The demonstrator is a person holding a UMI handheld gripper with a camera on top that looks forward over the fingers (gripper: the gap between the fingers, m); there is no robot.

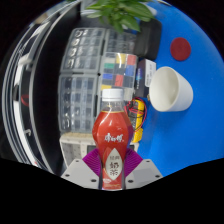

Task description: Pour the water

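white characters on the red bottle (pixel 112 135) label, unreadable.

Claw-mounted view, forward along fingers

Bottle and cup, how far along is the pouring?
Done: the tongs appear shut on the bottle, purple pads at both its sides. In hand: the bottle is upright, cap on, nothing tipped. Left: open it and pour into the white cup, which lies on its side beyond the bottle.

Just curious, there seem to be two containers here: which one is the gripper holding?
The red bottle, upright between the fingers. The white cup lies beyond it, untouched, on the blue surface.
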